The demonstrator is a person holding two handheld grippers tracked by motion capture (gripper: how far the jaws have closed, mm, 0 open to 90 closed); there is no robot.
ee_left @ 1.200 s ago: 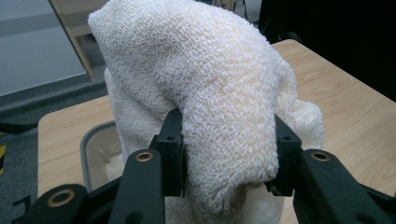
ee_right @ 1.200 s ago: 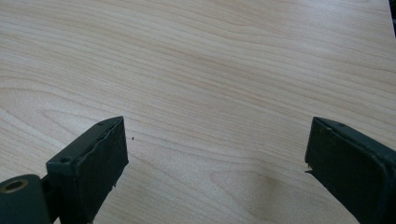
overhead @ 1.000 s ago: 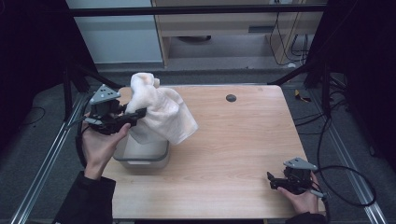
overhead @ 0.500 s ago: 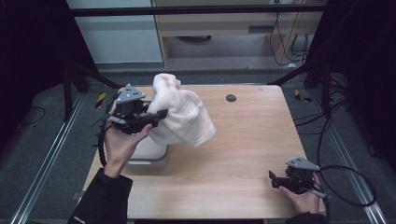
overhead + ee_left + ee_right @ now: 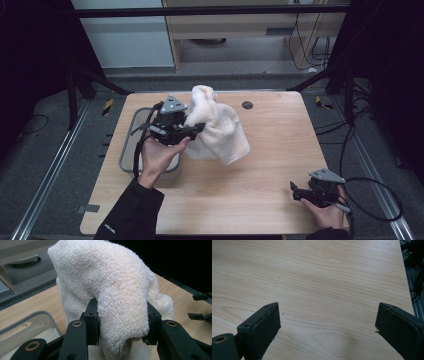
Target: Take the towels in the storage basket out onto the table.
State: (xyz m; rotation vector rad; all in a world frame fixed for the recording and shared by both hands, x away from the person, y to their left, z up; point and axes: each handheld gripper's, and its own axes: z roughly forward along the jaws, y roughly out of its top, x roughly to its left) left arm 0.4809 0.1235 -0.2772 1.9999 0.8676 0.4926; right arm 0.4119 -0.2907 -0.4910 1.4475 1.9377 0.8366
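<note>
A cream terry towel (image 5: 217, 127) hangs bunched over the middle of the wooden table (image 5: 280, 150), lifted clear of the grey bin (image 5: 131, 137) at the left. My left gripper (image 5: 197, 128) is shut on a thick fold of the towel (image 5: 120, 297), its jaws pressing the cloth from both sides in the left gripper view. My right gripper (image 5: 296, 192) rests low at the table's front right corner, held by a hand. Its jaws stand wide apart in the right gripper view (image 5: 327, 322), with bare wood between them.
A small dark round hole (image 5: 247, 105) marks the tabletop at the back. The table's right edge (image 5: 405, 277) runs close beside my right gripper. A black cable (image 5: 372, 200) loops off the front right corner. Metal rails and a cabinet stand beyond the table.
My left gripper has carried the towel to the right and slightly down, from above the bin toward the table's middle. The right gripper has stayed where it was.
</note>
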